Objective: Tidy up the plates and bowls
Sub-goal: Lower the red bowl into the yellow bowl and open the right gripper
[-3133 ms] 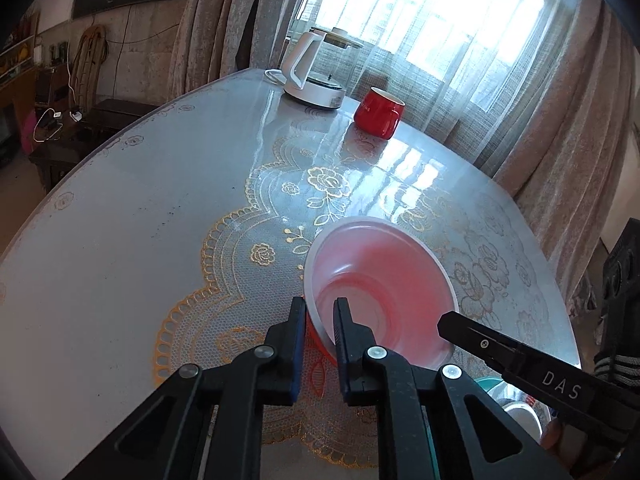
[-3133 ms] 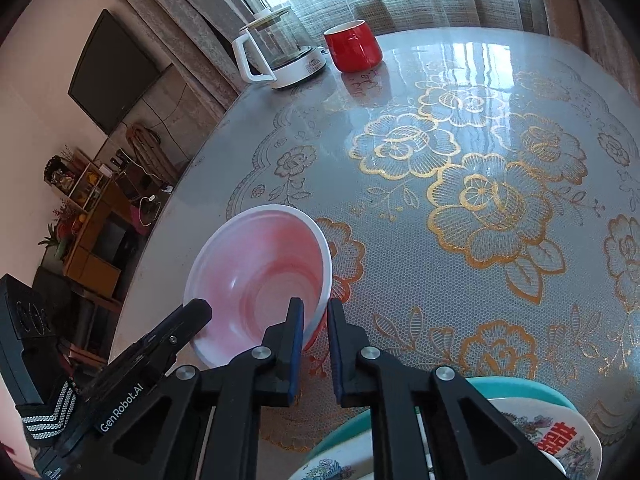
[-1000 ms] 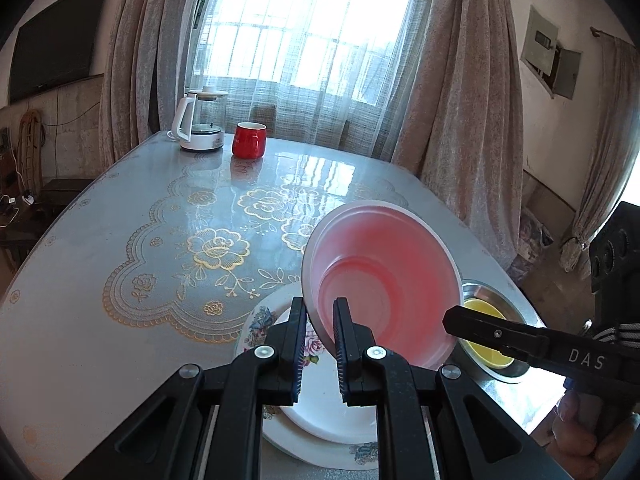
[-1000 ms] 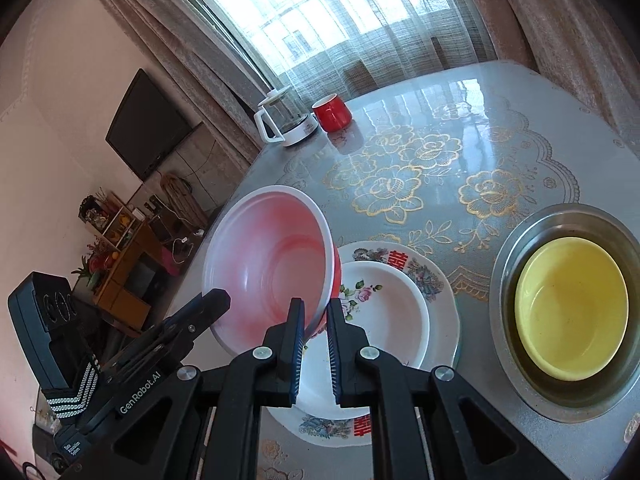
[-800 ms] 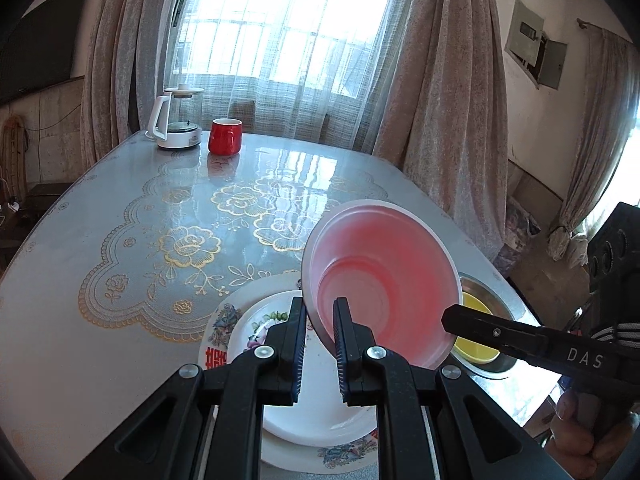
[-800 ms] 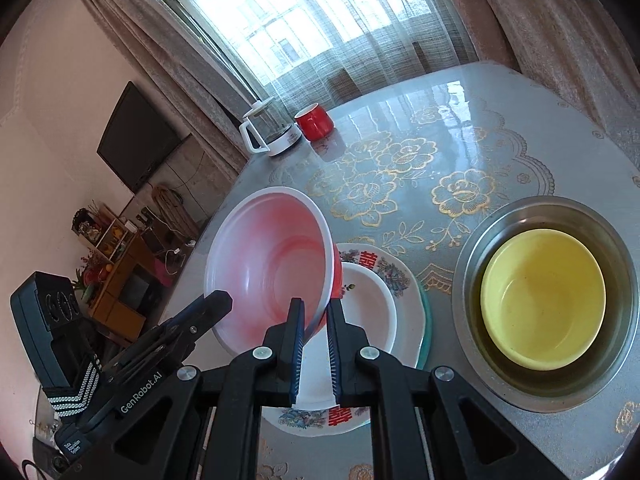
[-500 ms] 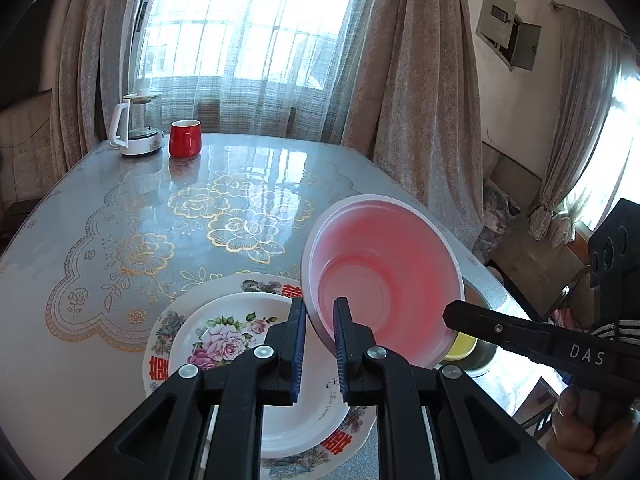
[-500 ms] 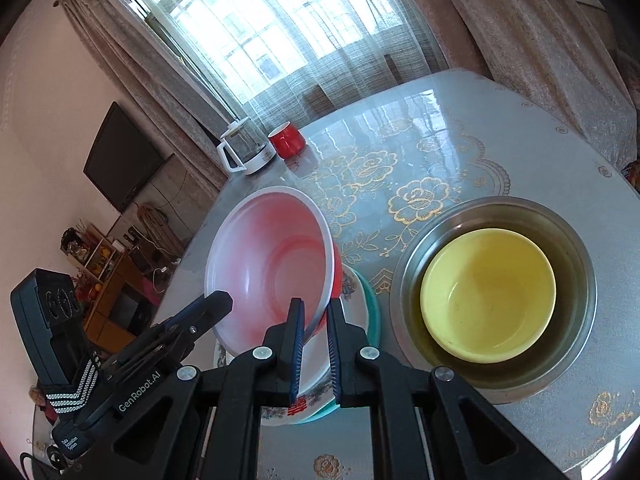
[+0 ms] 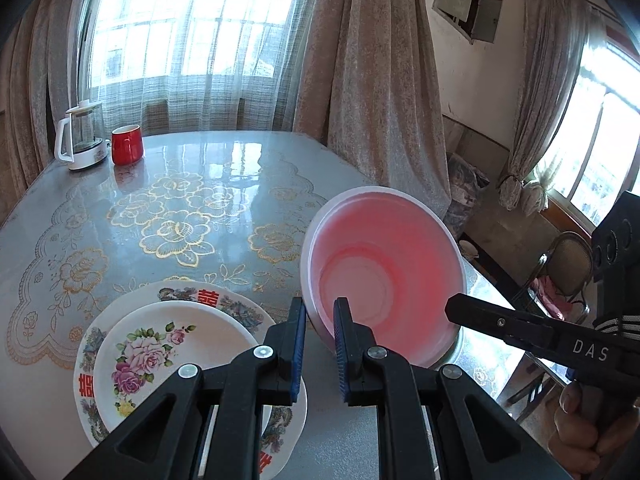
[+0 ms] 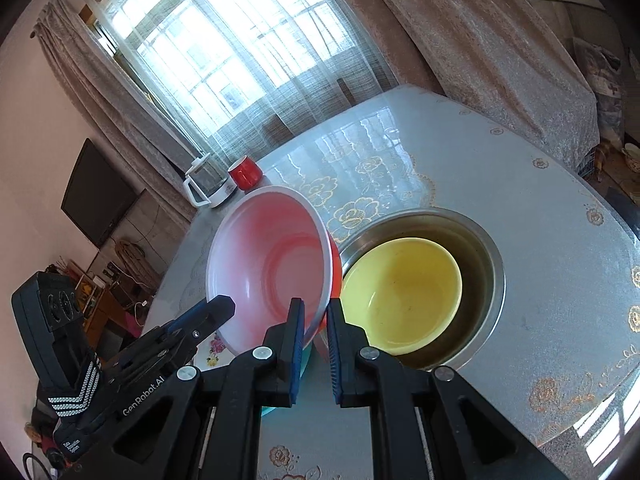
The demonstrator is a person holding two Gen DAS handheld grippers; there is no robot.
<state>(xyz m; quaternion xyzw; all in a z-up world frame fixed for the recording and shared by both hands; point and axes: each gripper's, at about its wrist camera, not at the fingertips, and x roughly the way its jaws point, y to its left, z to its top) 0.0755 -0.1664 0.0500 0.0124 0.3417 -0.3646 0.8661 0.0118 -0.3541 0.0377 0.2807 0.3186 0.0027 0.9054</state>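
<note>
A red plastic bowl with a pale pink inside [image 9: 384, 276] [image 10: 272, 268] hangs tilted in the air, held by both grippers. My left gripper [image 9: 319, 312] is shut on its near left rim. My right gripper [image 10: 314, 312] is shut on the opposite rim. Below and to the right of the bowl, a yellow bowl [image 10: 402, 294] sits inside a steel basin [image 10: 486, 256]. In the left wrist view, a floral plate [image 9: 168, 352] lies stacked on a larger patterned plate [image 9: 208, 294] at the lower left. The red bowl hides most of the basin in that view.
A white kettle [image 9: 82, 140] and a red mug [image 9: 127, 145] stand at the table's far end by the curtained window. The table [image 9: 192, 208] has a glossy cover with gold flowers. A chair [image 9: 568, 268] stands on the floor beyond the right edge.
Both grippers have carried the red bowl to the right, from above the stacked plates to beside and partly over the steel basin with the yellow bowl. Both grips are unchanged.
</note>
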